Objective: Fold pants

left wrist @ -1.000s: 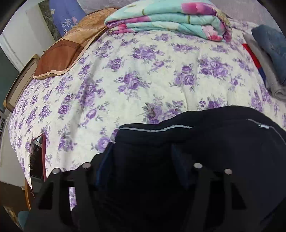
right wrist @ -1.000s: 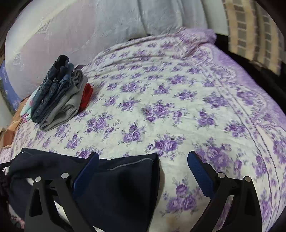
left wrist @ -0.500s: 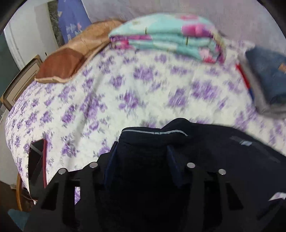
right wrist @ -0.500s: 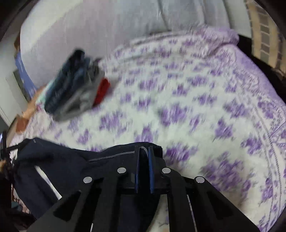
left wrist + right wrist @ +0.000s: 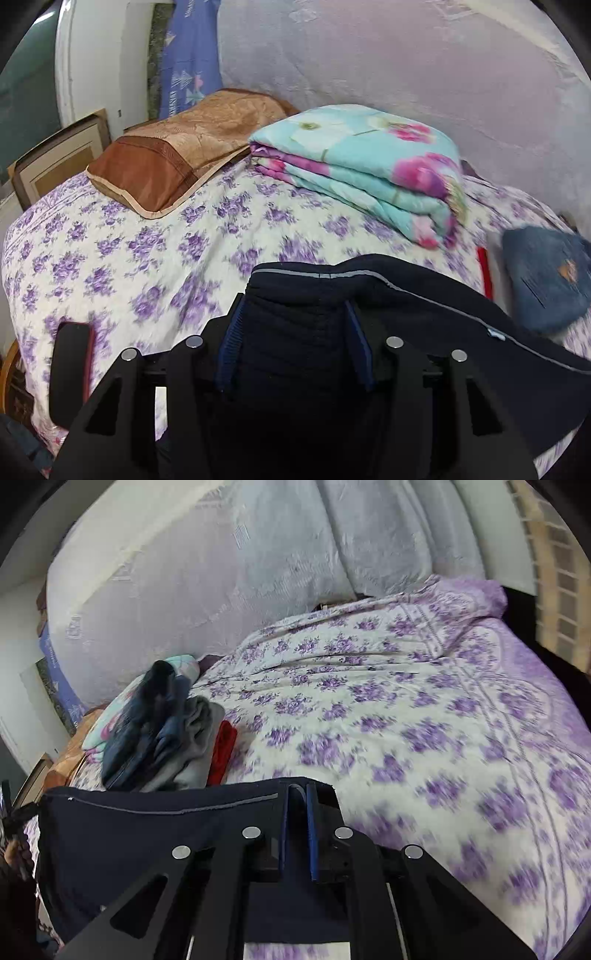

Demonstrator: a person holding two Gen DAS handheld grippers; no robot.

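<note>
Pants (image 5: 295, 354) seemingly gripped by left tongs (image 5: 293, 332), right tongs (image 5: 298, 812)

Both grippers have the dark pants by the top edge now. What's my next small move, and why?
Probably lift both grippers together and carry the edge forward over the bedspread. The right gripper is shut on the navy pants, and the left gripper has thick bunched fabric between its fingers. The piped edge stretches between them, and open bedspread lies ahead, beside the folded clothes stack.
</note>
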